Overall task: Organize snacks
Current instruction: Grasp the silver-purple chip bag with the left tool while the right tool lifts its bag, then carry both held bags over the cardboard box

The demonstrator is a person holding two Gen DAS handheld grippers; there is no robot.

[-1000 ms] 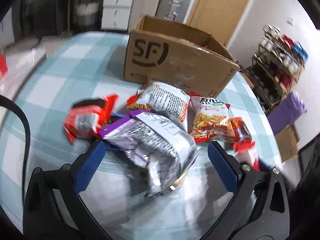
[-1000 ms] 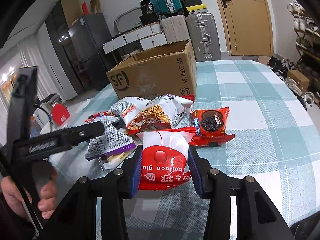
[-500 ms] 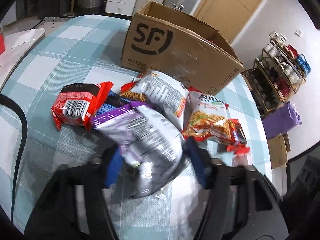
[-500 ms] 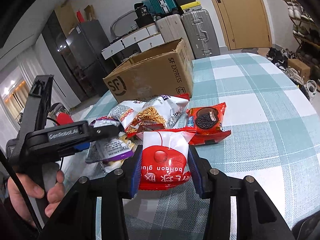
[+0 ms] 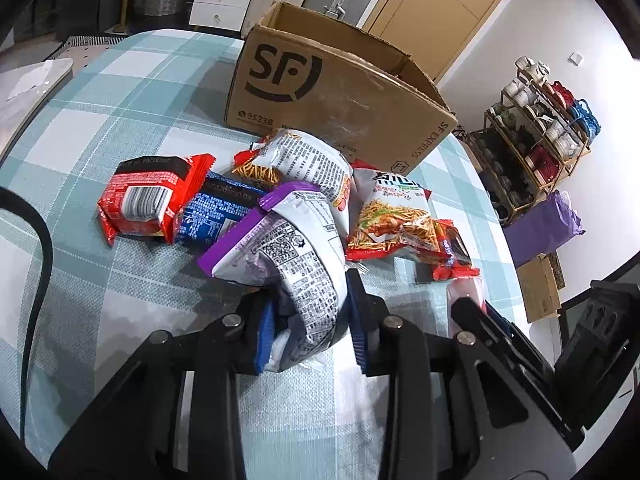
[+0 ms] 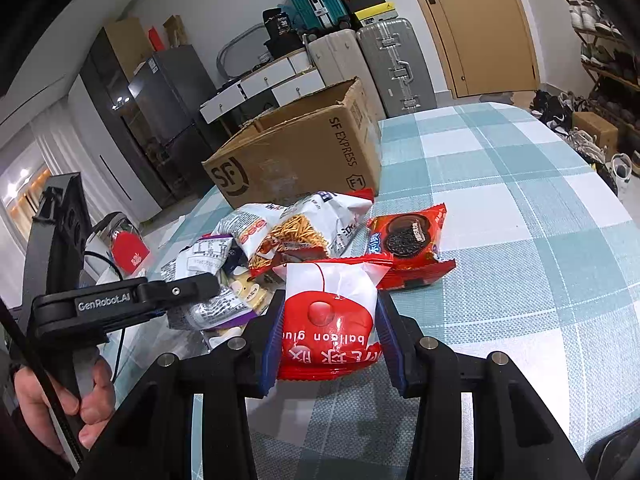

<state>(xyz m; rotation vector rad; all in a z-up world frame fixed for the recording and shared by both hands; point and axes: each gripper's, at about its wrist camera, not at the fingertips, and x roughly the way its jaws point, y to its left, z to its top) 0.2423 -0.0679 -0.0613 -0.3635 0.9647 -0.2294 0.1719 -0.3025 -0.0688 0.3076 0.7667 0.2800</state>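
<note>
Left gripper: black two-finger tool with blue pads; its jaws have just been closing and are now clamped on the near end of a crinkled silver-and-purple foil snack bag, which is squeezed narrow between the pads.
Silver-and-purple bag: its far end leans on the snack pile, purple seam to the left, printed text and a QR code facing up.
Right gripper: black tool, blue pads pressed on both sides of a red-and-white plastic packet printed "balloon glue".
Red-and-white packet: held just above the tablecloth, its top edge touching the pile.
Table: round, under a teal-and-white checked cloth.
Box: open brown cardboard carton marked "SF", standing behind the pile, flaps up.
Snack pile: just in front of the box. A red noodle packet with a barcode lies at the left, beside a blue packet partly hidden under the others. A white bag showing crispy sticks sits in the middle, a similar noodle-snack bag to its right.
Cookie pack: red wrapper picturing a dark sandwich biscuit, flat on the cloth at the right edge of the pile.
Person: a hand grips the left tool's handle, at lower left in the right wrist view.
</note>
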